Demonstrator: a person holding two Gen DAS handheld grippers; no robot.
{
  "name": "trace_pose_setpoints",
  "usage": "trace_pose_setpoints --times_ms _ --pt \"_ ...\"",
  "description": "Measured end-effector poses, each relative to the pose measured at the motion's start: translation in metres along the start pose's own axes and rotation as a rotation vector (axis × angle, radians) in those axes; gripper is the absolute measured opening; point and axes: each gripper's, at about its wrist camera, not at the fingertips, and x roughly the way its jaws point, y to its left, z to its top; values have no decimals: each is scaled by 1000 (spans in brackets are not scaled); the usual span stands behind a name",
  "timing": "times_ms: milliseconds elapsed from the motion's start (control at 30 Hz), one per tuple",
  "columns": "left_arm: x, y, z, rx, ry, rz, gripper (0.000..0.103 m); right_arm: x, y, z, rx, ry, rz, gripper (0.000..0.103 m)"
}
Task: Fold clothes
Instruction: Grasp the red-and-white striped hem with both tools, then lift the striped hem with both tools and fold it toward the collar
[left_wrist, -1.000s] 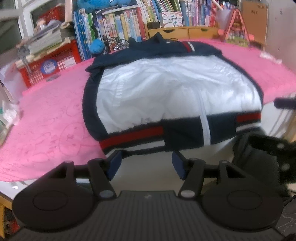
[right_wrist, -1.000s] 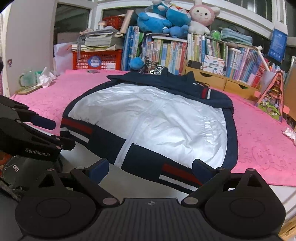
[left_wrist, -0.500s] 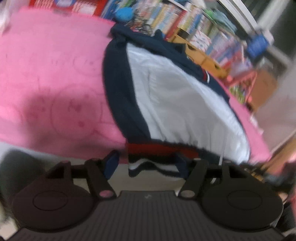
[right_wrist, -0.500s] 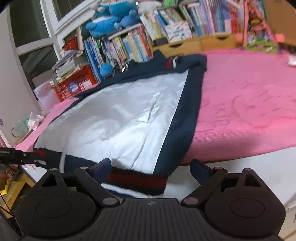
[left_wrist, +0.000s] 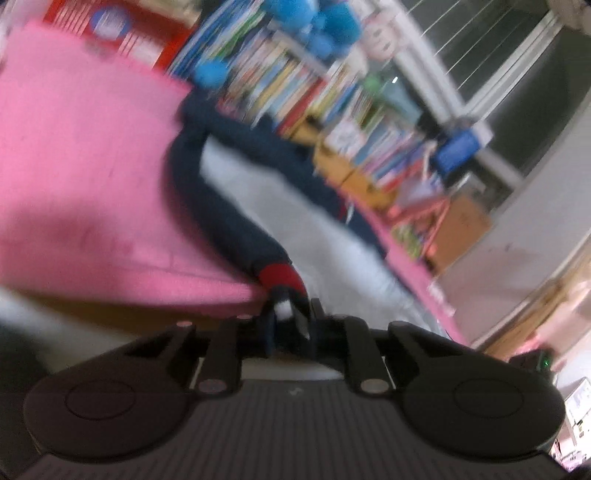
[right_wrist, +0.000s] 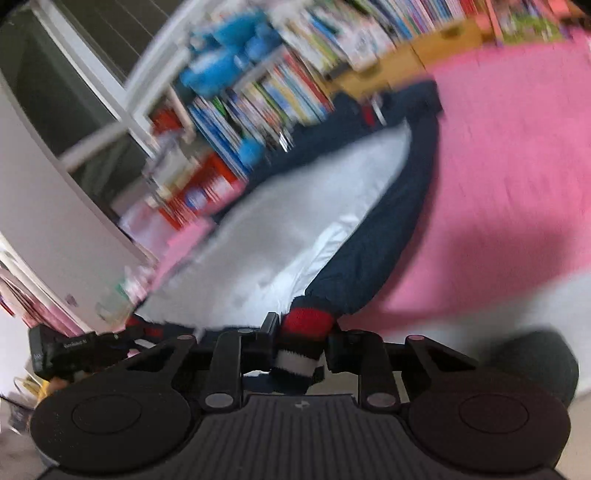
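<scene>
We are only starting: the jacket (right_wrist: 314, 221) is lying spread, lining up, on the pink surface (right_wrist: 517, 147) ahead of both claws, with no fold made yet. The left claw (left_wrist: 290, 325) and the right claw (right_wrist: 301, 343) have just been closing and are each pinching a corner of the striped hem (right_wrist: 301, 336). Books (right_wrist: 288, 88) and plush toys (right_wrist: 229, 62) are crowding the far edge beyond the collar, limiting room there.

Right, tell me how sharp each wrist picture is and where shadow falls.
Left wrist view: heavy motion smear over the books and jacket; only the left gripper body reads crisp; a dim shadow lies on the pink cover. Right wrist view: the same smear, tilted, with a dark shadow patch on the cover at right; the right gripper stays sharp.
</scene>
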Motion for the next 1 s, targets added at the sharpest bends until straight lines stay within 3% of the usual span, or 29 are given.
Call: trace_pose_setpoints --times_ms 167,300,633,733,800,900,933,1000 --pt "31 -18 63 37 -40 32 17 17 34 73 -33 -125 46 20" --pt "43 -21 77 108 -14 83 20 55 44 130 -23 -133 -7 20" --pt "27 -10 29 192 119 67 25 151 7 154 34 -30 -131 20" --pt "25 -15 12 260 246 50 25 170 1 159 38 -10 -157 20" --pt "30 -15 -12 325 382 64 25 178 -1 158 33 2 -181 20" --pt "32 -18 -45 479 502 165 25 186 -4 155 38 10 -198 20" --pt "29 -20 -46 504 488 179 25 187 -6 154 41 10 -200 20" --pt "19 -23 -33 507 385 167 27 188 -6 155 37 9 -204 20"
